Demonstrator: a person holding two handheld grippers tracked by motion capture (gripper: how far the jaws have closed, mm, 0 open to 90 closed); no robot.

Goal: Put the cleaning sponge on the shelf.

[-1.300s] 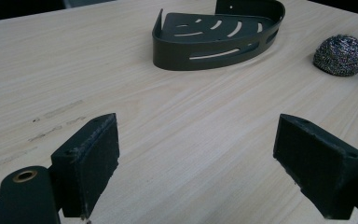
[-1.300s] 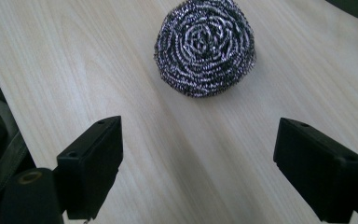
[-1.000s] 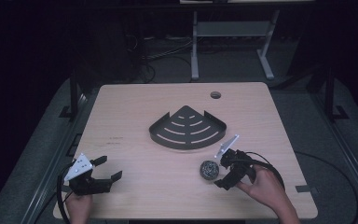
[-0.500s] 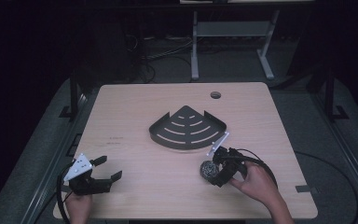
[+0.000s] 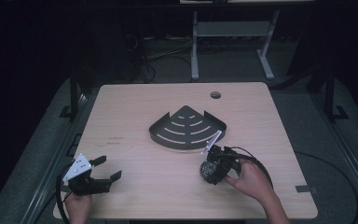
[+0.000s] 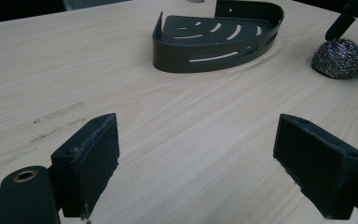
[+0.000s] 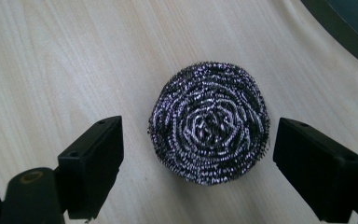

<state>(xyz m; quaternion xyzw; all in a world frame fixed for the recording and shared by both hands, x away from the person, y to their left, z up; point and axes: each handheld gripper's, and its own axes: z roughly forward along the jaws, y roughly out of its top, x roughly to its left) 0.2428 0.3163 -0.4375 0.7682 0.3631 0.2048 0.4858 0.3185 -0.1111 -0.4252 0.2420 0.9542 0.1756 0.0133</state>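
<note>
Nearest, the left gripper (image 5: 106, 171) rests at the front left of the wooden table (image 5: 135, 107), jaws spread wide with nothing between them. Farther right, the right gripper (image 7: 198, 161) hangs over a steel wool scourer (image 7: 209, 122), jaws apart on either side, not touching. Beyond sits a dark corner rack (image 5: 187, 128).

left tool (image 5: 106, 169) jaws spread, right tool (image 7: 196, 154) likewise

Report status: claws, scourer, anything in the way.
Right claw open, straddling the steel scourer, not gripping. Left claw open, idle at near-left table edge. Scourer on table beside corner rack. Nothing in the way.
</note>
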